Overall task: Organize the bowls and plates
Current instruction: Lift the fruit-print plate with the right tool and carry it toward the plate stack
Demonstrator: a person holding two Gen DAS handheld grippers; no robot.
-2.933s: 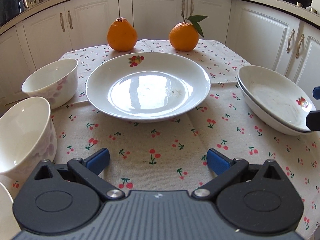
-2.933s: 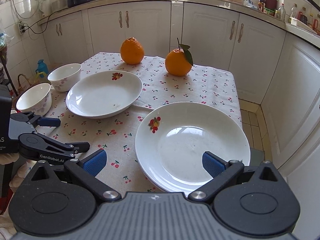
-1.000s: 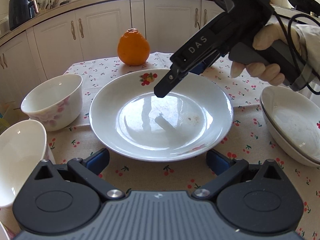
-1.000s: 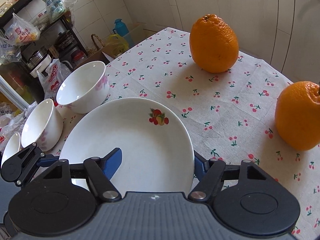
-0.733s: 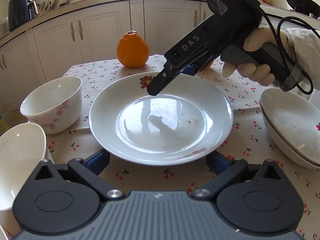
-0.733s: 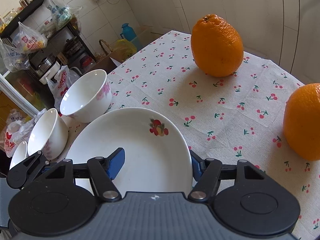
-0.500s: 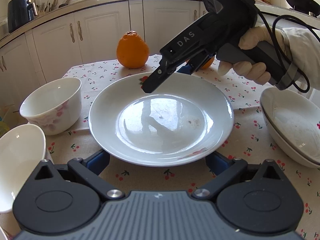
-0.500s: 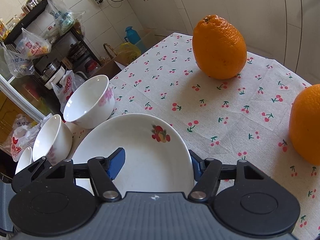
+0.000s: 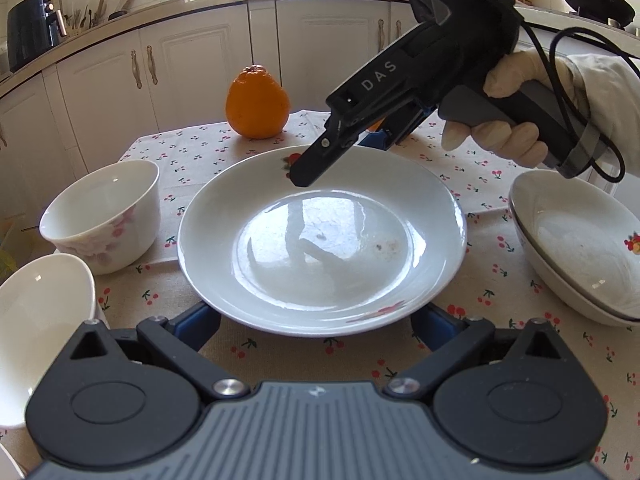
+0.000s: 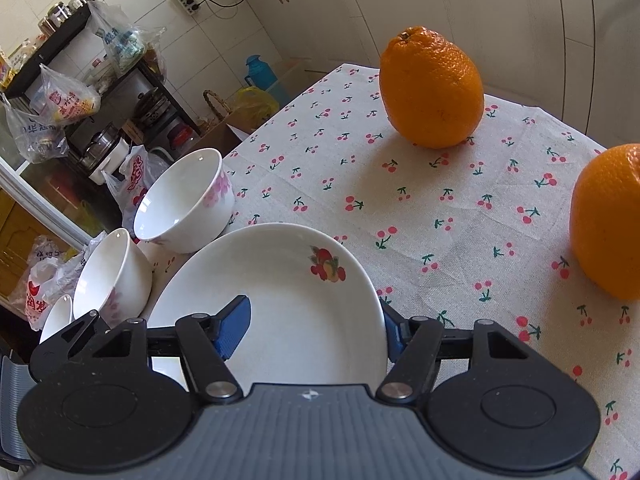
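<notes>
A white deep plate (image 9: pixel 320 240) with a fruit print lies mid-table on the cherry-print cloth. My right gripper (image 9: pixel 338 158), held by a gloved hand, straddles its far rim. In the right wrist view one blue pad (image 10: pixel 234 326) hovers over the plate (image 10: pixel 288 288) inside. The other pad (image 10: pixel 390 336) sits just outside the rim, and neither visibly presses. My left gripper (image 9: pixel 316 326) is open at the near rim, its fingers wide apart and low at either side. Two stacked deep plates (image 9: pixel 580 248) rest at the right. Two white bowls (image 9: pixel 104 216) (image 9: pixel 40 320) stand at the left.
One orange (image 9: pixel 258 106) stands behind the plate; the right wrist view shows it (image 10: pixel 432 88) and a second orange (image 10: pixel 608 220). A third bowl's rim (image 10: pixel 56 320) peeks out at the table's left edge. White cabinets ring the table; bags and shelves stand beyond its left side.
The right gripper narrowed its jaws and shifted left along the plate's far rim, its tip now beside the fruit print. The left gripper and the plate kept still.
</notes>
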